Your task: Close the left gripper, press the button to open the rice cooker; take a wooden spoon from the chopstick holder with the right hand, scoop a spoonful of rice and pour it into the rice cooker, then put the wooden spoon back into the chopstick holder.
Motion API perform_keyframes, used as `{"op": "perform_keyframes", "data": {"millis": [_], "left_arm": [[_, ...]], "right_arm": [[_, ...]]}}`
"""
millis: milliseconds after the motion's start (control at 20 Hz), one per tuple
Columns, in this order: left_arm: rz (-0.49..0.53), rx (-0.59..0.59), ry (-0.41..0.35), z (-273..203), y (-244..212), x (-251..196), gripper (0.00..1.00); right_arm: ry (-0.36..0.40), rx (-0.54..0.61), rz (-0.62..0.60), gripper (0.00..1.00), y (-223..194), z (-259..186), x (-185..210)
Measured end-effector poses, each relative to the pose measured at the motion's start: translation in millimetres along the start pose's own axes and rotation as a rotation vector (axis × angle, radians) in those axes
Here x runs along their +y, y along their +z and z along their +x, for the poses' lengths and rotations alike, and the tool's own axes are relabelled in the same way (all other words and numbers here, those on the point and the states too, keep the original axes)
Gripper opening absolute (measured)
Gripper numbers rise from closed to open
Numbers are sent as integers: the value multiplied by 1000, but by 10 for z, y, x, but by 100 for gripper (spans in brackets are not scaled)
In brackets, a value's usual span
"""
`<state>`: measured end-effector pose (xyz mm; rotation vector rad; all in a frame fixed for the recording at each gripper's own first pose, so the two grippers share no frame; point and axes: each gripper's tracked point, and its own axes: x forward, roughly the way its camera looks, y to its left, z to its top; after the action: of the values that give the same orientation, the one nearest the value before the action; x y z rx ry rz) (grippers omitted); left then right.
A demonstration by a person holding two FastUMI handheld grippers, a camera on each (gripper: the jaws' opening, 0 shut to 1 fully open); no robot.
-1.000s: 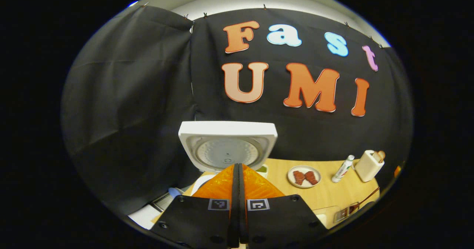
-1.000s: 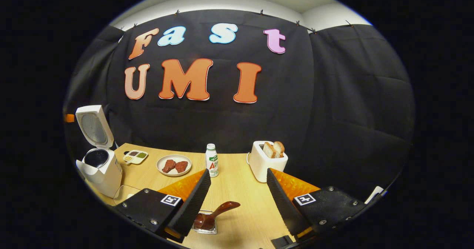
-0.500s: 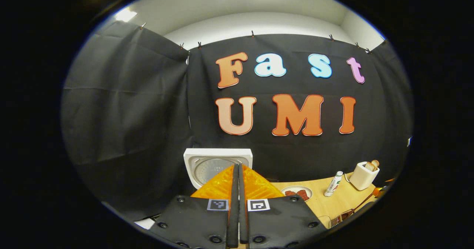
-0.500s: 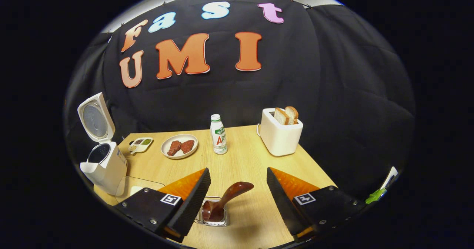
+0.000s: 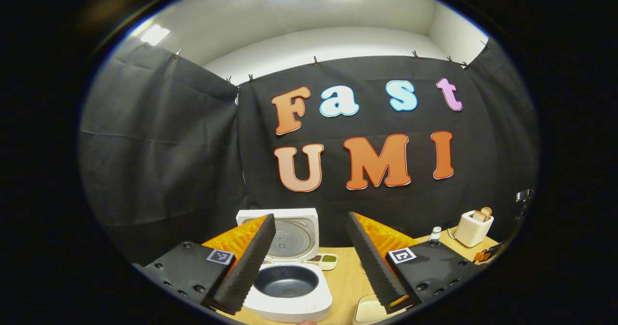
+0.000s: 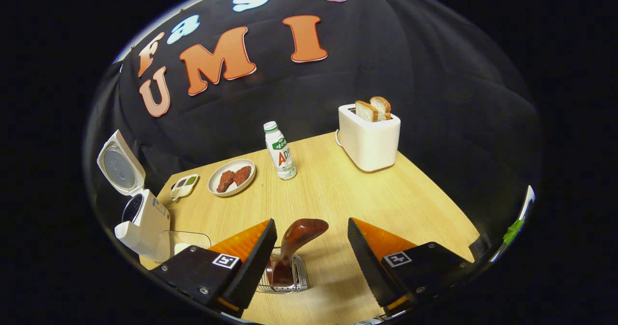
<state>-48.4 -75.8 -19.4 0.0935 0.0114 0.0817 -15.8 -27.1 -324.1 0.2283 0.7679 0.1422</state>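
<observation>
The white rice cooker [image 5: 288, 296] stands open below my left gripper [image 5: 311, 257], lid [image 5: 294, 235] raised and dark inner pot [image 5: 286, 281] showing. My left gripper is open with nothing between its fingers. In the right gripper view the same rice cooker [image 6: 142, 219] sits at the table's left edge. A dark wooden spoon [image 6: 295, 240] stands in a wire chopstick holder [image 6: 289, 279] between the fingers of my right gripper [image 6: 311, 255], which is open and not touching it. A clear container with rice [image 6: 186, 243] sits beside the cooker.
On the wooden table [image 6: 347, 194] are a plate of meat [image 6: 231, 177], a small sauce dish [image 6: 183, 186], a white bottle [image 6: 280, 151] and a white toaster with bread [image 6: 369, 134]. The toaster [image 5: 474, 227] also shows at the left gripper view's far right.
My left gripper has opened from shut and tipped down over the open cooker. My right gripper has moved closer above the spoon and holder, staying open.
</observation>
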Motion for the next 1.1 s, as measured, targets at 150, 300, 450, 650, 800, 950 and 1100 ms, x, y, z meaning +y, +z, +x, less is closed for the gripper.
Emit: {"op": "perform_keyframes", "data": {"millis": [150, 300, 450, 650, 800, 950, 1100], "left_arm": [[4, 5, 16, -79, -25, -89, 98], [22, 26, 25, -121, -68, -171, 100], [31, 57, 34, -156, -159, -248, 98], [24, 106, 32, -175, -301, -407, 100], [28, 120, 28, -128, -343, -501, 100], [10, 116, 15, -98, -351, -538, 100], [6, 111, -10, -13, -409, -448, 100]], "right_arm": [[45, 7, 47, 89, -15, 43, 63], [101, 25, 122, 78, -62, 86, 135], [151, 10, 167, 51, -34, 82, 176], [262, 11, 229, 34, -28, 75, 397], [285, 10, 226, 24, -28, 87, 513], [268, 5, 212, 18, 18, 43, 553], [240, -42, 209, 18, 176, -77, 612]]}}
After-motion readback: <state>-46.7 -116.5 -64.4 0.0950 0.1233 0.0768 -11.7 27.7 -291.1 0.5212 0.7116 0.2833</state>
